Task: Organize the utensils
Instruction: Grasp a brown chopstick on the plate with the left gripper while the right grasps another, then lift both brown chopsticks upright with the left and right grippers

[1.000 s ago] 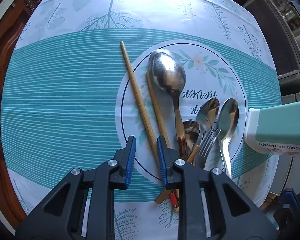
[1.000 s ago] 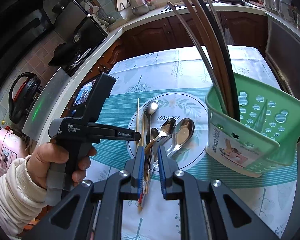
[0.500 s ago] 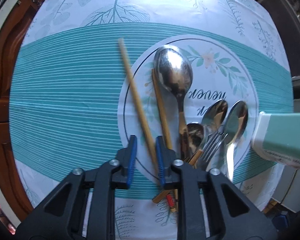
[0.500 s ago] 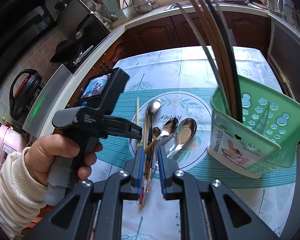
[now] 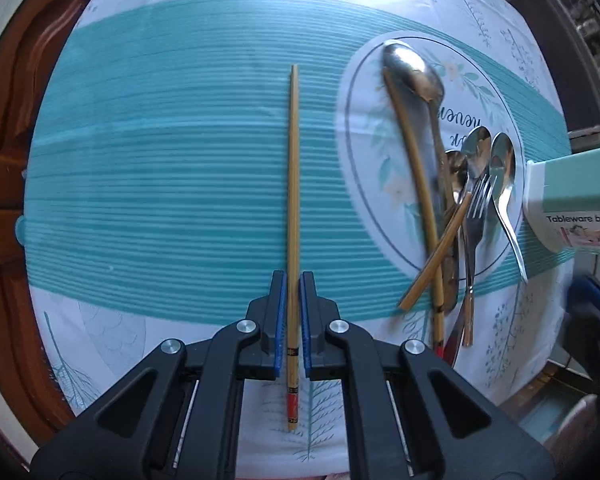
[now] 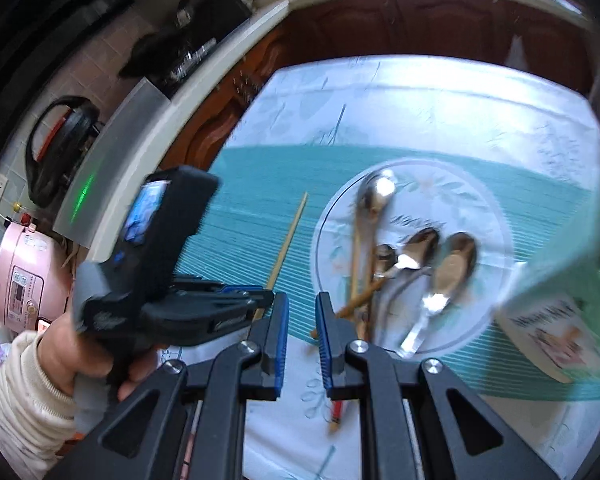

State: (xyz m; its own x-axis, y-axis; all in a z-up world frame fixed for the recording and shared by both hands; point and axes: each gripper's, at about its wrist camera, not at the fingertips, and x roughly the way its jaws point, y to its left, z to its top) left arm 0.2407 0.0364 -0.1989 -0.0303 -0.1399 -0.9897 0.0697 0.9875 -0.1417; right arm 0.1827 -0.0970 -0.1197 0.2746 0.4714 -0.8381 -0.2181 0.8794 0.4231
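Left gripper: fingers narrowly parted, set either side of a single bamboo chopstick; a thin gap shows on each side, so contact cannot be confirmed.
Chopstick: lies straight along the teal striped band of the tablecloth, red-banded end towards the table's near edge, well apart from the other utensils.
Utensil pile, on the round printed medallion towards the table's right edge: large steel spoon, second bamboo chopstick beside it, a third stick crossing diagonally, fork, two smaller spoons.
Green tableware holder: at the right edge, labelled "Tableware block".
Right gripper: fingers moderately apart, holding nothing, above the near edge; view motion-blurred.
Person's hand, cream sleeve, grips the left gripper's handle.
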